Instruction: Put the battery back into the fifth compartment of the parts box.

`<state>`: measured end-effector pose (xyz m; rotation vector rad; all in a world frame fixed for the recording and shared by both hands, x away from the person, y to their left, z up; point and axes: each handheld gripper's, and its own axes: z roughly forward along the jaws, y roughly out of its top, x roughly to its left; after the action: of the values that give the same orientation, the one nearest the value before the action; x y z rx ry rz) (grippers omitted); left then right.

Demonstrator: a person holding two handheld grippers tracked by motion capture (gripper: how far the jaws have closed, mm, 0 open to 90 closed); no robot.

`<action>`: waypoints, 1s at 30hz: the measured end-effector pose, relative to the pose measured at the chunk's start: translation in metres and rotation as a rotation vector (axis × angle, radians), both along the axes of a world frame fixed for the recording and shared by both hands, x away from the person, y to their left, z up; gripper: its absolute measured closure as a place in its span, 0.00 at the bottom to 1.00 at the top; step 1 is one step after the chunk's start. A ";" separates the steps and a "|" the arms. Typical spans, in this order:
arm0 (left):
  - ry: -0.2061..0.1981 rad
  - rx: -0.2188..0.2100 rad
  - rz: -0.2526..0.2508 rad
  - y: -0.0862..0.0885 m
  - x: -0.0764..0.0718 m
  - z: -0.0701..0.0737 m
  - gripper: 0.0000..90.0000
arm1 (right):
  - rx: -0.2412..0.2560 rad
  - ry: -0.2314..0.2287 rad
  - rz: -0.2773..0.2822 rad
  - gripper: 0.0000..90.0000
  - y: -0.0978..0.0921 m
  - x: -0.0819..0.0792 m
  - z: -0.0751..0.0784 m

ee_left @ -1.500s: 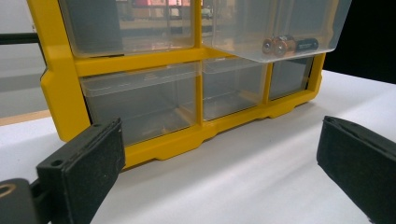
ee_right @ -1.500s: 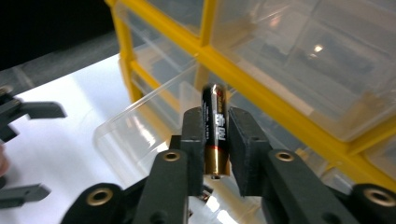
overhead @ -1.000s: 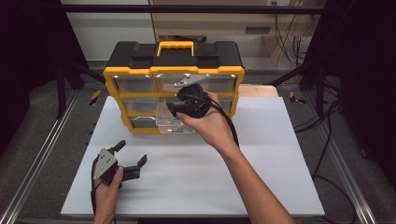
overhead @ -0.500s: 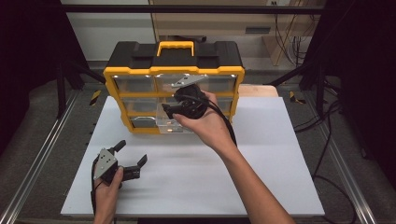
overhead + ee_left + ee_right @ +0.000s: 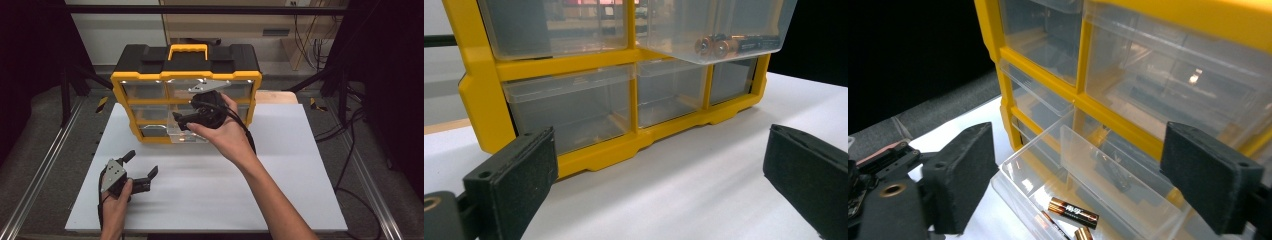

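Batteries (image 5: 1073,212) lie in the pulled-out clear drawer (image 5: 1108,200) just below the right gripper (image 5: 1098,170) — jaws spread, empty — left gripper (image 5: 137,172) equally unclenched, well apart.

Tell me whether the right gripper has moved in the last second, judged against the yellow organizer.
Yes, slightly. The right gripper has shifted left across the front of the organizer, staying over the open drawer; the jaws are open.

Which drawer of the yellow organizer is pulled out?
The clear drawer holding batteries, under the right gripper; the others sit flush in the frame.
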<state>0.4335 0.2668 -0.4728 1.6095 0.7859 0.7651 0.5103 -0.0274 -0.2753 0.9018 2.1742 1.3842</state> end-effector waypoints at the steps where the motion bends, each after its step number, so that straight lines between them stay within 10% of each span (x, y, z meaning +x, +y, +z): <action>1: -0.002 -0.005 0.000 0.000 0.000 0.000 0.01 | 0.006 -0.011 0.003 0.13 -0.003 -0.002 0.001; 30: 0.003 -0.014 0.010 0.004 -0.005 0.002 0.01 | 0.160 -0.113 -0.113 0.05 -0.118 -0.037 -0.022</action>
<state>0.4290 0.2704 -0.4712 1.5957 0.8005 0.7624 0.4733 -0.1449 -0.2975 0.9630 1.9206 1.5309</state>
